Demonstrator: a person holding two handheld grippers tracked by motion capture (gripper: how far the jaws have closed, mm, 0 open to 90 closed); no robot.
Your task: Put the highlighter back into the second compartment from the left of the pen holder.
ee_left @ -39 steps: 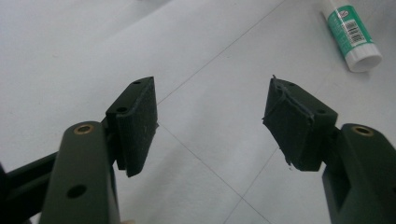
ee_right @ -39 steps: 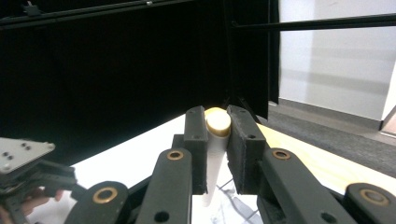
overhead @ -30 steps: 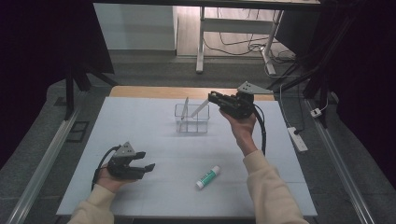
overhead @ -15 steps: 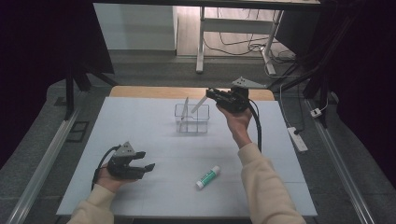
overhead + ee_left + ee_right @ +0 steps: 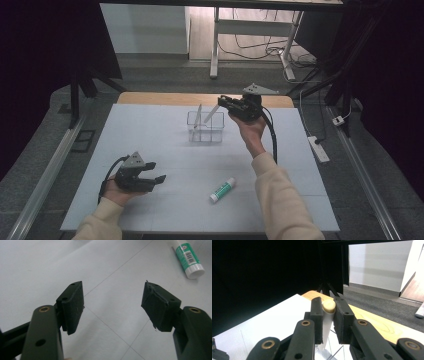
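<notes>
Since a second ago the right gripper (image 5: 226,103) has crept a little further over toward the clear rack (image 5: 205,127), and the left one hasn't budged. It's clamped tight on a white pen-like stick (image 5: 212,113), which slants down from the jaws into the rack's right-hand compartment. In the right gripper view the stick (image 5: 327,322) looks smooth and round, with a cream-coloured rounded cap at the top, squeezed between two matte black pads.

That rack is see-through plastic, boxy with thin walls and a divider, and a second thin stick (image 5: 198,116) leans in its left half.

Well nearer the person than the rack, off to its left, the left gripper (image 5: 151,178) sits low over the table (image 5: 150,130) with its jaws spread wide and nothing between them. Its pads (image 5: 73,306) look like rough dark foam, the right one a bit frayed at the edge.

A glue stick (image 5: 222,190) lies flat on the table, nearer the person than the rack and slightly to its right: white tube, green label, white cap. Pale table surface, matte, with faint seam lines.
</notes>
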